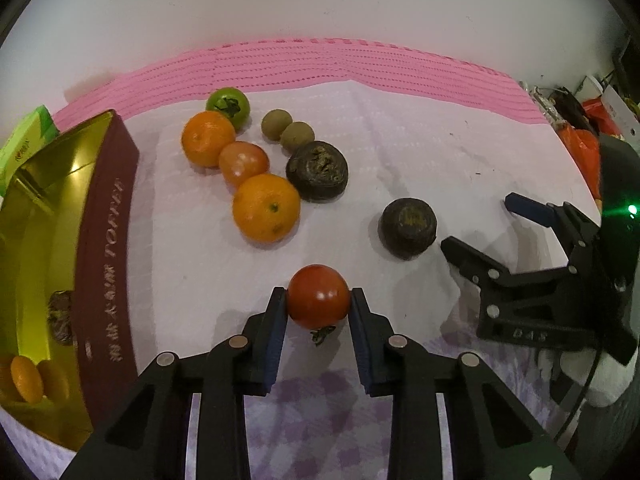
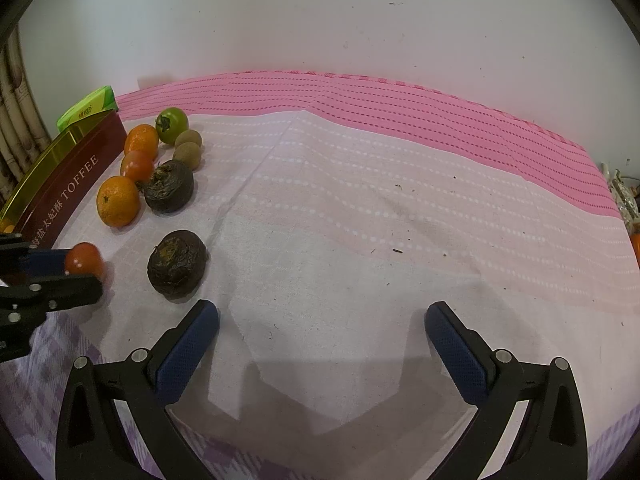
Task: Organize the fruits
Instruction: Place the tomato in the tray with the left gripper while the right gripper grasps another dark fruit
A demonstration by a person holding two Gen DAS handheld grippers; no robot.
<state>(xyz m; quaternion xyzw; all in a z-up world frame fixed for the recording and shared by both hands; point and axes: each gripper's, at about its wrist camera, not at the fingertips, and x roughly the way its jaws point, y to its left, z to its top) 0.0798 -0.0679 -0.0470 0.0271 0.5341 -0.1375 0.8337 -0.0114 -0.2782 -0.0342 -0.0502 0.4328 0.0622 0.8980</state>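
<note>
My left gripper point(image 1: 319, 300) is shut on a red tomato point(image 1: 318, 297), its blue pads pressing both sides; the right wrist view shows that tomato point(image 2: 84, 261) at the far left. Farther back lie two oranges point(image 1: 266, 208), another red tomato point(image 1: 243, 162), a green tomato point(image 1: 229, 106), two small brown fruits point(image 1: 297, 137) and two dark round fruits point(image 1: 408, 227). A dark red toffee tin point(image 1: 105, 264) with a gold inside stands on the left and holds oranges point(image 1: 26, 379). My right gripper point(image 2: 322, 320) stands open over bare cloth, to the right of the nearer dark fruit point(image 2: 177, 265).
A pale dotted cloth point(image 2: 360, 240) covers the table, with a pink cloth point(image 2: 360, 96) along the back by the white wall. A green box point(image 1: 28, 140) sits behind the tin. Clutter with orange bags point(image 1: 580, 136) lies at the far right edge.
</note>
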